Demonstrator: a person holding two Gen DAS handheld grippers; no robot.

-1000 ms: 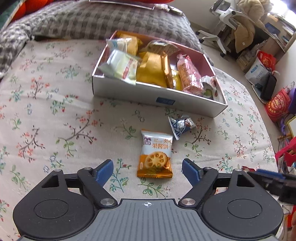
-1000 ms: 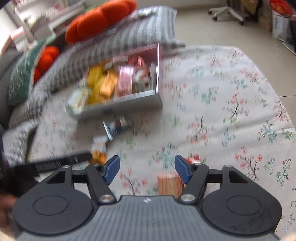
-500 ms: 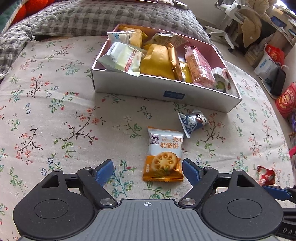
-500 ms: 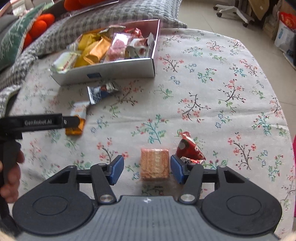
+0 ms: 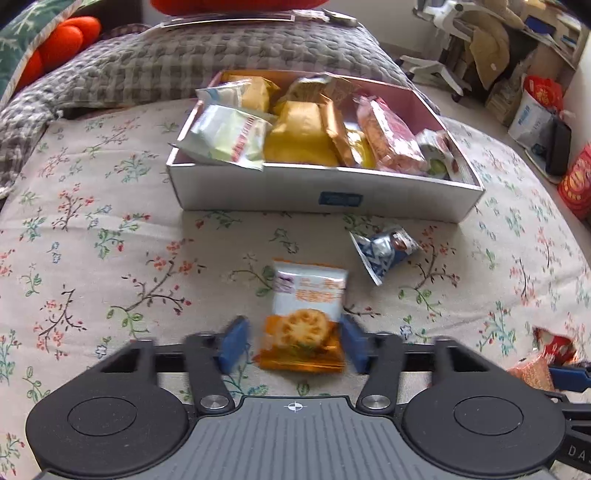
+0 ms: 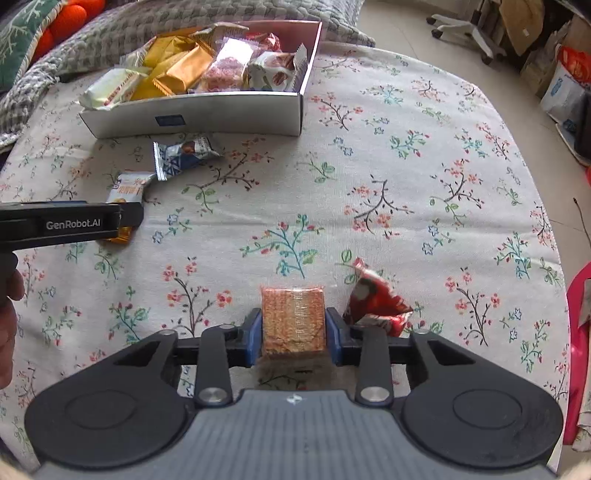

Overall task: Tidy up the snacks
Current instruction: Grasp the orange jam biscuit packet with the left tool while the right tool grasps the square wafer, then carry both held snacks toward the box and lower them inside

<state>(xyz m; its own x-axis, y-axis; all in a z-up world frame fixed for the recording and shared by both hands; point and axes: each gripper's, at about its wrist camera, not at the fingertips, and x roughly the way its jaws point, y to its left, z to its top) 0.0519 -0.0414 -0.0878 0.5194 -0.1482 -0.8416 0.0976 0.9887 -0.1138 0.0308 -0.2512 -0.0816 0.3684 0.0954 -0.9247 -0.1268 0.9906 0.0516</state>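
A white box [image 5: 258, 192] holding several snack packs stands at the back of the floral cloth; it also shows in the right wrist view [image 6: 236, 114]. My left gripper [image 5: 293, 345] is partly closed around an orange-and-white biscuit packet [image 5: 306, 317]; the right pad touches it, the left pad stands slightly off. My right gripper [image 6: 293, 334] is shut on a square orange wafer pack [image 6: 293, 319]. A blue-and-white packet [image 5: 382, 251] lies loose in front of the box. A red wrapped snack [image 6: 373, 304] lies just right of my right gripper.
A grey checked cushion [image 5: 166, 70] and orange plush [image 5: 55, 48] lie behind the box. The table's round edge drops off on the right, with bags [image 5: 535, 118] and a chair base [image 6: 461, 26] on the floor beyond.
My left gripper moved forward over the biscuit packet and its jaws narrowed around it. My right gripper closed onto the orange wafer pack.
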